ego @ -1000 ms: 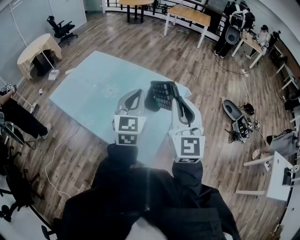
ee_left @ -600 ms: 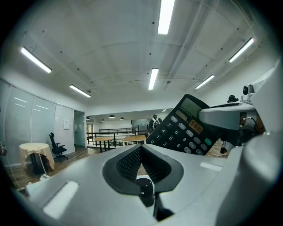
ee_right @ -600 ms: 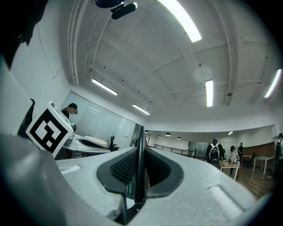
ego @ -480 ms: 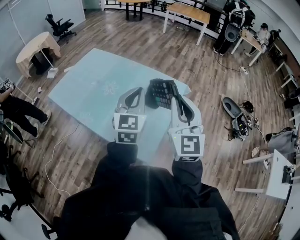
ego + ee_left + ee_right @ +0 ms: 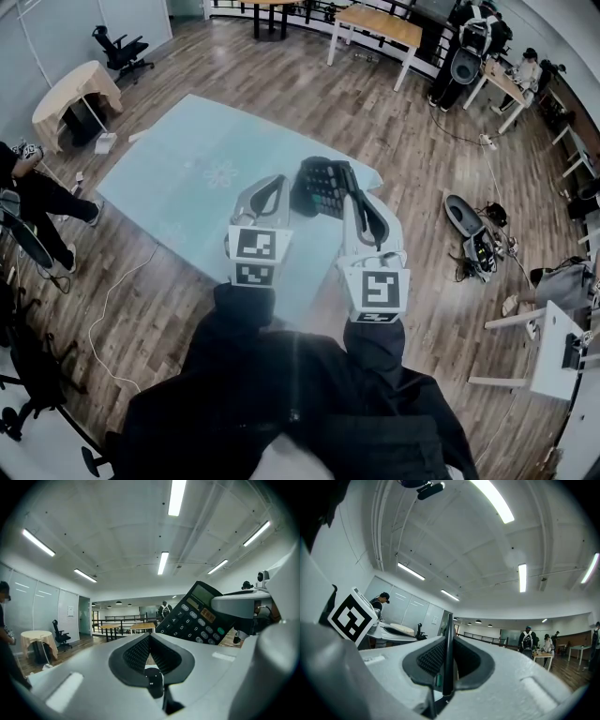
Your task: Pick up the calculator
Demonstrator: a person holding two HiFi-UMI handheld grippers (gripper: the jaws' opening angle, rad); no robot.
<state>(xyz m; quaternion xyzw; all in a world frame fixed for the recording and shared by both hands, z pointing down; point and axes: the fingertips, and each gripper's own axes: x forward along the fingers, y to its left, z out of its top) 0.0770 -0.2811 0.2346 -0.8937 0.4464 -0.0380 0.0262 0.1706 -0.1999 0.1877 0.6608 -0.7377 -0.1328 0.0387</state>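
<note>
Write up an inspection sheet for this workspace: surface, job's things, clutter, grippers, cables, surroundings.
Surface: light blue rug on a wood floor.
Job's things: calculator held up in the air above the rug, with its keypad showing in the left gripper view.
Clutter: dark gear heaped on the floor at the right.
Grippers: left gripper shut, nothing between its jaws; right gripper shut on the calculator's edge.
Cables: white cable trailing over the floor at the left.
Surroundings: wooden table, office chair, cloth-covered round table, people standing at the room's edges.
</note>
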